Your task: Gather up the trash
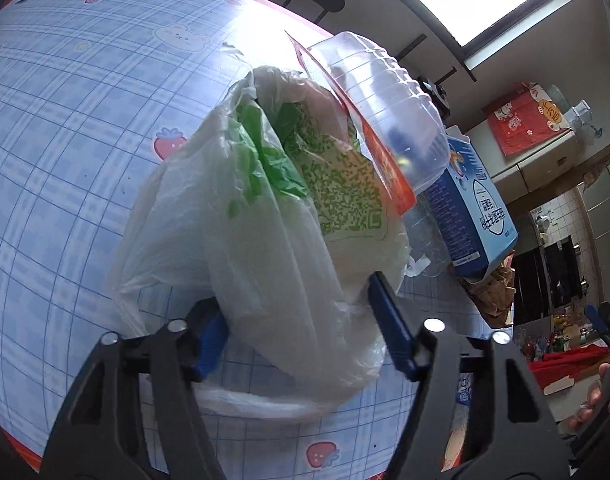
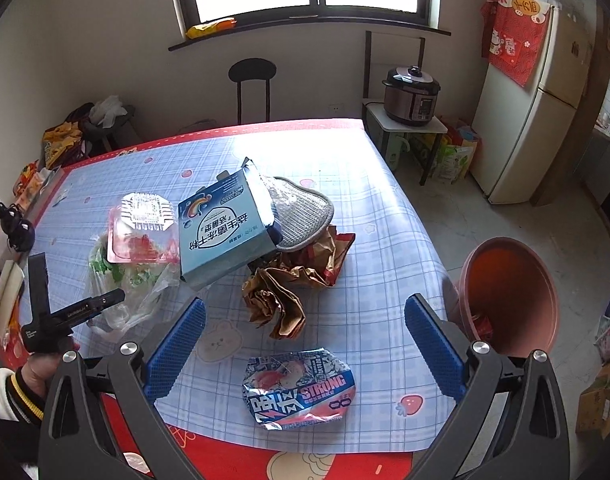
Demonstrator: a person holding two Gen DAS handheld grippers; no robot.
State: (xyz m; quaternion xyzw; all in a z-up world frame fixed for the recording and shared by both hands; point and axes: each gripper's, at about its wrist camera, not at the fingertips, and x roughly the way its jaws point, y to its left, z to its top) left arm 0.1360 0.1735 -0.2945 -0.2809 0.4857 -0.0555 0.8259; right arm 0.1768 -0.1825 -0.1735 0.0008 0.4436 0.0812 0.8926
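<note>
Bin: the orange-brown trash bin (image 2: 513, 300) stands on the floor off the table's (image 2: 385, 216) 3 o'clock edge; something red lies at its bottom, so I judge a little is already in, though the view inside is dim.
Left gripper: the left gripper (image 1: 297, 320) has its blue pads on either side of the white plastic bag (image 1: 241, 232), jaws about half way in; whether they truly pinch the film I cannot tell.
Bag's place: on the table at 9 o'clock of the pile, with the clear plastic tray (image 1: 385, 108) tilted against it.
Right gripper: the right gripper (image 2: 305, 344) hangs with jaws wide and nothing in them, above the crushed blue wrapper (image 2: 301, 392) at the table's 6 o'clock edge.
Left to collect: the blue carton (image 2: 221, 236), the crumpled brown paper (image 2: 277, 300), the grey mesh pad (image 2: 305, 216), the tray, bag and wrapper.
Progress: early, I'd say; nearly all the rubbish is on the table.
</note>
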